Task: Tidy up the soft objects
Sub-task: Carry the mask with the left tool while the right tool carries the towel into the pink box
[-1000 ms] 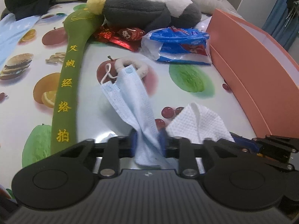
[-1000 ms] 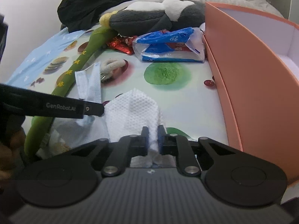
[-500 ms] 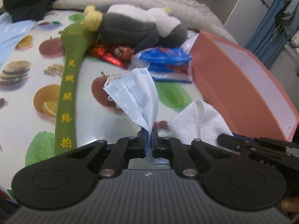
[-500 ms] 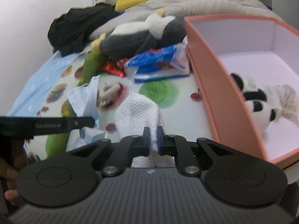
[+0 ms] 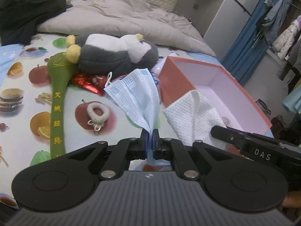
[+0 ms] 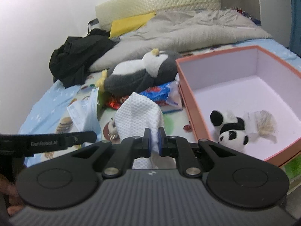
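mask [image 5: 135, 94] is pinched at one corner in left gripper [image 5: 150, 132] fingers, white cloth [image 6: 139, 113] is clamped in right gripper [image 6: 153, 138], both held clear of bed for drop into pink box [image 6: 190, 94].

R gripper [image 6: 153, 139] is clamped on a white textured cloth [image 6: 138, 114], which stands up above the jaws, off the fruit-print sheet [image 6: 173, 121]. Just to its right sits the open pink box [image 6: 190, 96] w/ a small panda plush [image 6: 230, 130] inside, next to a clear packet [image 6: 263, 121]. At left, the L gripper [image 6: 64, 141] pokes in below a blue face mask [image 6: 88, 113]; penguin plush [image 6: 139, 73] lies behind.
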A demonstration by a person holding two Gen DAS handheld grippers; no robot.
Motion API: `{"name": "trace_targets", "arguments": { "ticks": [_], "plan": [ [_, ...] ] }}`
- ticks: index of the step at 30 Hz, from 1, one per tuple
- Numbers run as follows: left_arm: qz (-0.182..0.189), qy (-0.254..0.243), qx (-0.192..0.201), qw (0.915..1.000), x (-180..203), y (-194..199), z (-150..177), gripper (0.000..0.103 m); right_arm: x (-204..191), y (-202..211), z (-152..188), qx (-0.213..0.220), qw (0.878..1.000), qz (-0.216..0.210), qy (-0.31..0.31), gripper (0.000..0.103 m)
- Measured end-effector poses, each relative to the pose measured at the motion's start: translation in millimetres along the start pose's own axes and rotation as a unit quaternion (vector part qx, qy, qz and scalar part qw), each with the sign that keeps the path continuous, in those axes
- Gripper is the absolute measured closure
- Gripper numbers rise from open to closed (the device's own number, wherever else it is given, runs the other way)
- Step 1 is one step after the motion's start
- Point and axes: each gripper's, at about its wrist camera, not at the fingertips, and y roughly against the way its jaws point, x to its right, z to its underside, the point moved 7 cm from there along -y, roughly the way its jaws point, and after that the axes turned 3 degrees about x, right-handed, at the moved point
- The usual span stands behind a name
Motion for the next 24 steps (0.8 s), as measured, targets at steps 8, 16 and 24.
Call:
{"name": "trace_targets", "arguments": {
  "ticks": [8,16,24],
  "plan": [
    [0.03,-0.012,0.006,0.9995,33,13,-6,0.097,13,27,-11,0.017,1.0,0.022,-0.008,0.092],
    [0.076,-0.037,-0.002,0.9964,82,6,-8,0.097,48,63,-16,0.034,0.997,0.068,-0.026,0.092],
    [0.114,-0.085,-0.042,0.989,126,-31,-26,0.097,93,68,-30,0.03,0.993,0.1,-0.047,0.092]
  ]
}}
